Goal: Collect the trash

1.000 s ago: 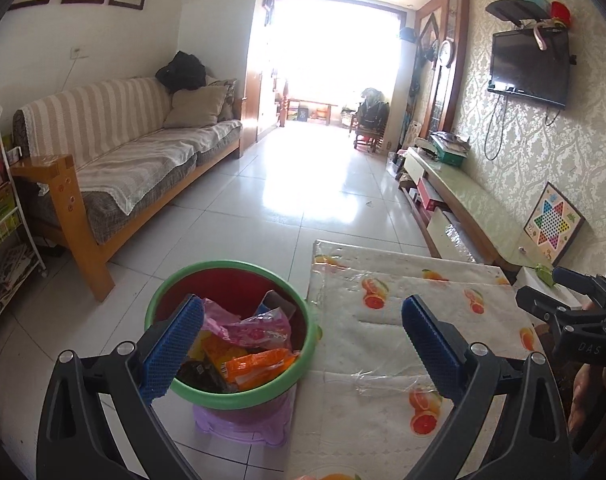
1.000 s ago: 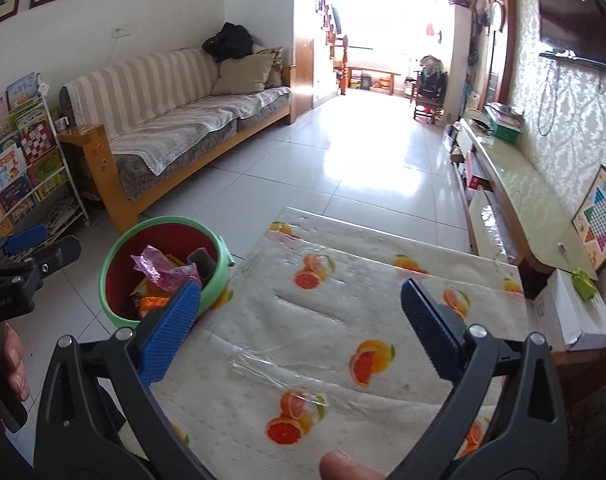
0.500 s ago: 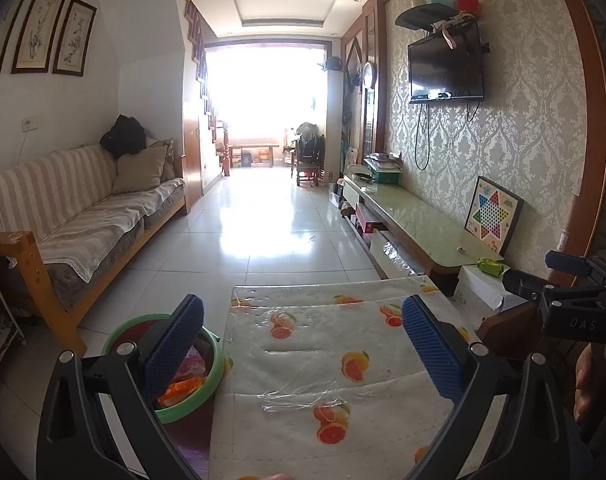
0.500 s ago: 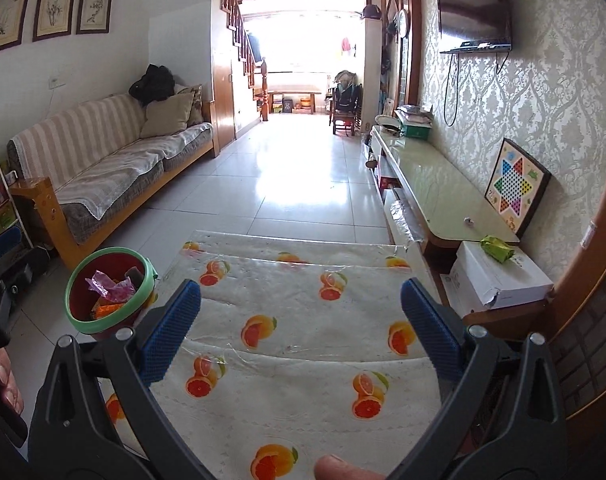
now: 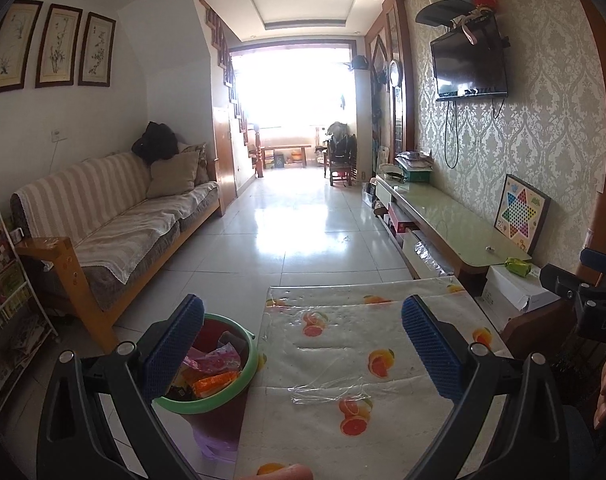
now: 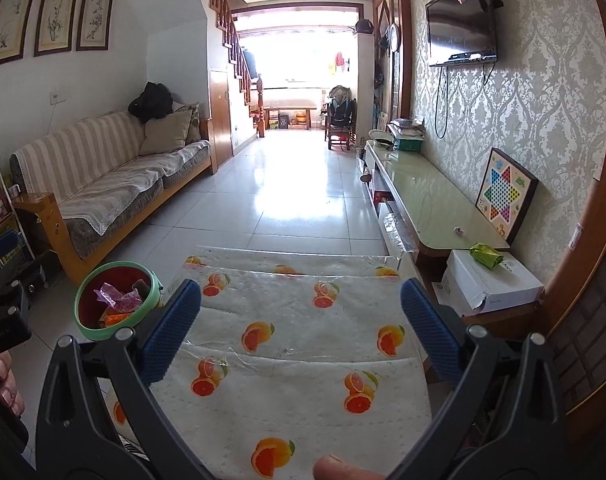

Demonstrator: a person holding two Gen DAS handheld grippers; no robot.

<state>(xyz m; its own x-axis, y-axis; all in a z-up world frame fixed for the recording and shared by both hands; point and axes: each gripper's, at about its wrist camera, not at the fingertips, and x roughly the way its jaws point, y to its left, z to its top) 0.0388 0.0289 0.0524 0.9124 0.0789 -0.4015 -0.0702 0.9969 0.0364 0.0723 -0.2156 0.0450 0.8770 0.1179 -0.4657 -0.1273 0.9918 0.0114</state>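
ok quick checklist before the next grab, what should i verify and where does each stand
1. Left claw open and empty: ok, blue pads wide apart, nothing between them.
2. Right claw open and empty: ok, same.
3. Trash basin within reach at the table's left edge: ok, it already holds wrappers.
4. Trash left on the fruit-print tablecloth: none seen, only its clear plastic cover.
5. Next candidate: the green packet lying on the white box right of the table; whether it is trash: cannot tell.
6. Path from the right claw to that packet: ok, nothing stands between them.
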